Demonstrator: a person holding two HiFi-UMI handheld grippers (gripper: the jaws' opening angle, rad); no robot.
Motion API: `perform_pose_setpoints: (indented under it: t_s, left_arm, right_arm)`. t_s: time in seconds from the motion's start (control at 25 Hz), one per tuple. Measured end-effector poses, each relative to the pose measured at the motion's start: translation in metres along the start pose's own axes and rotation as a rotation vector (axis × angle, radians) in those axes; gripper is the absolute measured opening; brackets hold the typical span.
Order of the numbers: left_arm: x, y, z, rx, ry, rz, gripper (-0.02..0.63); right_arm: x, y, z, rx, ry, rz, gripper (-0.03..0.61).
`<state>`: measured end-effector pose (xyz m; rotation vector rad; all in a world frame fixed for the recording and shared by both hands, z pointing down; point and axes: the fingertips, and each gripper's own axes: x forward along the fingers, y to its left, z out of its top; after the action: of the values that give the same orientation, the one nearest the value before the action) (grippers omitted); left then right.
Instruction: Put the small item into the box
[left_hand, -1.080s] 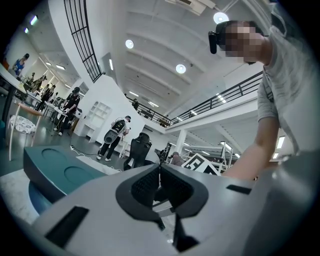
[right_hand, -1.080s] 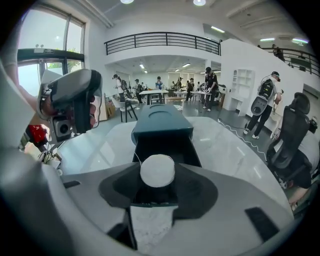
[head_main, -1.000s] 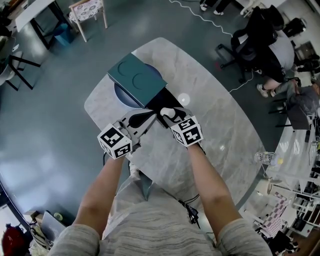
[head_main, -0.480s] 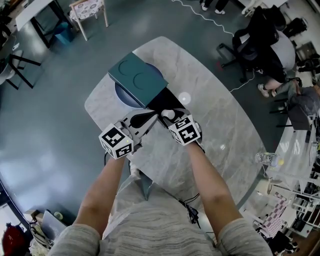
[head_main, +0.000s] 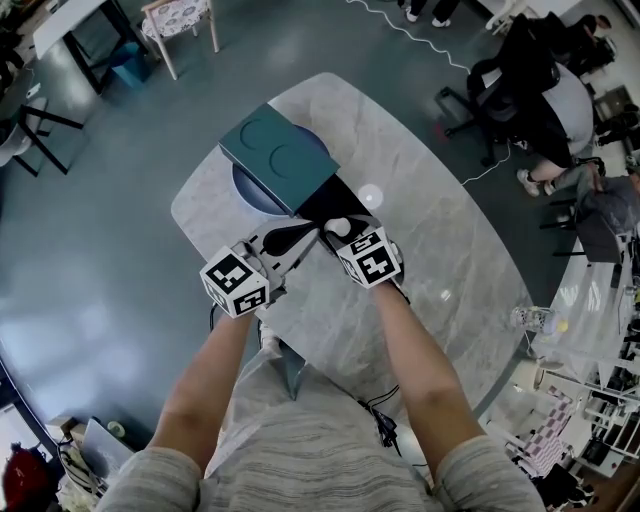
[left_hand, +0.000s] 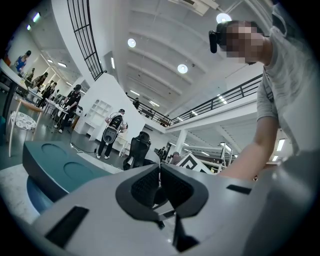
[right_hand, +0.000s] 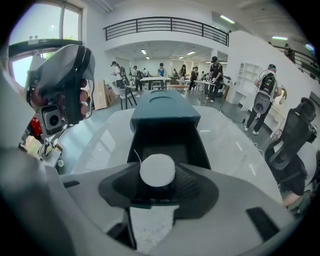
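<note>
Right gripper view: right hand-held gripper pinches the small item between its jaws

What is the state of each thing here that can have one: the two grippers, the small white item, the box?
Teal box: opened at the front.
Black drawer: pulled out, nothing visible inside.
Left gripper: fingers shut, empty.
Right gripper: fingers shut on the white round item.
White round item: held, not yet lying in the drawer.
</note>
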<state>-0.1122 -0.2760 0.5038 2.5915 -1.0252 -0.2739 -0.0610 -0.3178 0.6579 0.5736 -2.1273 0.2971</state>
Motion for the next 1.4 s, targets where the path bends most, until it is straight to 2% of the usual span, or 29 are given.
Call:
perform_pose_setpoints:
  t_s: [0.24,0.68,1.4]
  left_arm:
    - [-0.001,0.0,0.0,-0.001,0.002,0.0,0.023]
    - [-0.001,-0.004,0.002,0.004,0.006,-0.004,0.023]
    - [-0.002,-0.032,0.01,0.013,0.006,-0.013,0.021]
  right_arm:
    - [-0.001,0.002,0.005,0.028,-0.03,0.011,0.249]
    - [-0.02,-0.001,0.026,0.073,-0.135,-0.002,0.249]
    - [-0.091,0.011,0.045,0.181,-0.35,-0.026,0.247]
